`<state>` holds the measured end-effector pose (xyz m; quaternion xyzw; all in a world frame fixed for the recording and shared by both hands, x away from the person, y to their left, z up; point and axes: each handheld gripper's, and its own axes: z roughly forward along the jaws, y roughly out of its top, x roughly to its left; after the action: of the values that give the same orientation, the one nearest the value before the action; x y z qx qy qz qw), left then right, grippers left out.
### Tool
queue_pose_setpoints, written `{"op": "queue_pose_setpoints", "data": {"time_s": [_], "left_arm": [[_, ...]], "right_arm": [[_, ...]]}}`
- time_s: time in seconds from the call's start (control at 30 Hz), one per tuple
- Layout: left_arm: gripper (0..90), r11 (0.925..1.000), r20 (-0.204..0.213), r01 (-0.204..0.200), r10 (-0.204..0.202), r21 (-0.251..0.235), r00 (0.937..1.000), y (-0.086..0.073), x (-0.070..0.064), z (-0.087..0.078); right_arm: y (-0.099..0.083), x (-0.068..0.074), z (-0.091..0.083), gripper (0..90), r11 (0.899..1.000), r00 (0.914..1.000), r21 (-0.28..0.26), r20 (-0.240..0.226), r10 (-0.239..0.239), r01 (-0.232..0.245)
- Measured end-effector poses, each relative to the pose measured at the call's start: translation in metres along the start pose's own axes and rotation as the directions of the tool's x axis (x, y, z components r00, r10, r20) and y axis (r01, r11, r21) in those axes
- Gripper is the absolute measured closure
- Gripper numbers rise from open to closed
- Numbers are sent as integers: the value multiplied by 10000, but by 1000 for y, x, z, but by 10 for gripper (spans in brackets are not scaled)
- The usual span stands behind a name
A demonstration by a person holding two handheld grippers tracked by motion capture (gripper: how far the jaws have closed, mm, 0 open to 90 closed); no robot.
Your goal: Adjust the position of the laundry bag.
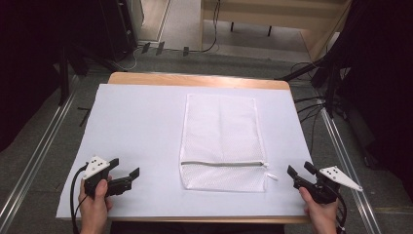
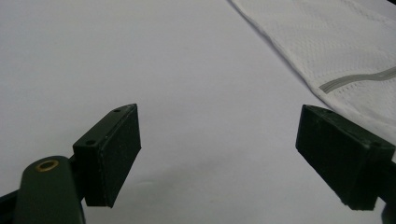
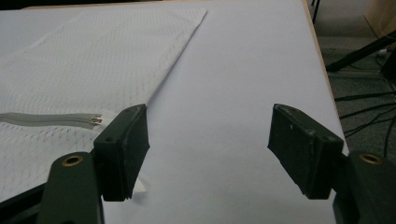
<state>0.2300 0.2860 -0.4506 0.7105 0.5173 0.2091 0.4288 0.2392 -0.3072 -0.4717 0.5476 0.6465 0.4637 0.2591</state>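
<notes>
A white mesh laundry bag (image 1: 221,141) lies flat in the middle of the white table cover (image 1: 136,126), its grey zipper (image 1: 224,164) running across near the front end, zipped closed with the pull at the right. My left gripper (image 1: 125,169) rests open at the front left, well left of the bag, which shows as white mesh (image 2: 345,51) at the upper right of the left gripper view. My right gripper (image 1: 298,170) stands open at the front right, just right of the bag's corner; the zipper pull (image 3: 95,120) sits near its left jaw. Both hold nothing.
The wooden table edge (image 1: 195,79) shows at the back. Cables (image 1: 311,105) and stand legs lie on the grey floor to the right, and metal rails (image 1: 34,156) run along both sides of the table.
</notes>
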Motion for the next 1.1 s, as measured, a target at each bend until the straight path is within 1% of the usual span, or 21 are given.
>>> {"op": "queue_pose_setpoints", "data": {"time_s": [0.13,0.17,0.23,0.27,0.3,0.33,0.4,0.43,0.5,0.57,0.6,0.67,0.73,0.8,0.83,0.87,0.93,0.97,1.0,1.03,1.1], "left_arm": [[148,9999,51,-148,147,76,9999,4,-16,9],[148,9998,223,-172,170,82,9996,6,-21,12],[147,10000,924,-32,28,46,9957,9,-30,19],[147,10000,1062,10,-14,42,9943,11,-36,23],[147,9995,1118,-250,228,189,9935,16,-49,33],[147,9995,1118,-250,228,189,9935,16,-49,33],[154,9958,1318,-773,701,498,9888,21,-69,50],[156,9958,1318,-773,701,498,9888,21,-69,50],[160,9949,1517,-709,593,720,9866,21,-88,63],[162,9937,1674,-758,612,826,9840,20,-93,67],[162,9890,1837,-976,761,1109,9800,18,-103,72],[165,9872,1871,-1049,812,1205,9790,17,-107,74],[244,9831,1723,-1200,954,1383,9804,15,-112,78],[281,9785,1317,-1263,1052,1630,9857,15,-115,81],[281,9760,1333,-1250,1019,1782,9858,15,-115,82],[365,9742,1460,-1147,869,1943,9855,14,-115,84],[402,9708,1555,-1183,865,2086,9840,14,-115,86],[492,9681,1446,-1377,1087,2093,9835,14,-116,86],[492,9663,1222,-1470,1231,2114,9848,14,-118,86],[624,9659,928,-1491,1320,2117,9869,14,-119,86],[754,9675,853,-1369,1212,2128,9890,14,-118,86]], "right_arm": [[2,-3,3,293,9999,9999,48,-48,104,-104],[2,-3,3,293,9999,9999,48,-48,104,-104],[3,-5,4,301,9994,9994,34,-17,336,-336],[4,-5,5,308,9994,9995,113,-39,327,-326],[5,-4,6,309,9994,9995,144,-85,305,-304],[6,-4,7,310,9996,9996,163,-144,250,-248],[8,-1,9,310,9998,9998,157,-101,150,-149],[8,-1,9,310,9998,9998,157,-101,150,-149],[11,1,12,310,9999,9999,145,-114,15,-13],[11,2,15,312,9999,9999,169,-125,1,1],[11,3,17,313,9998,9999,213,-159,-15,18],[11,4,21,313,9994,9998,329,-193,-74,81],[13,7,23,313,9991,9994,363,-269,-210,220],[13,9,24,313,9985,9989,374,-270,-380,390],[13,9,24,313,9985,9989,374,-270,-380,390],[13,11,25,313,9983,9989,439,-294,-372,384],[12,12,25,314,9980,9988,467,-277,-412,424],[11,13,25,315,9977,9987,508,-263,-428,441],[11,13,25,315,9977,9987,508,-263,-428,441],[11,14,25,317,9973,9984,527,-271,-496,510],[11,16,25,319,9972,9985,556,-237,-488,501]]}}
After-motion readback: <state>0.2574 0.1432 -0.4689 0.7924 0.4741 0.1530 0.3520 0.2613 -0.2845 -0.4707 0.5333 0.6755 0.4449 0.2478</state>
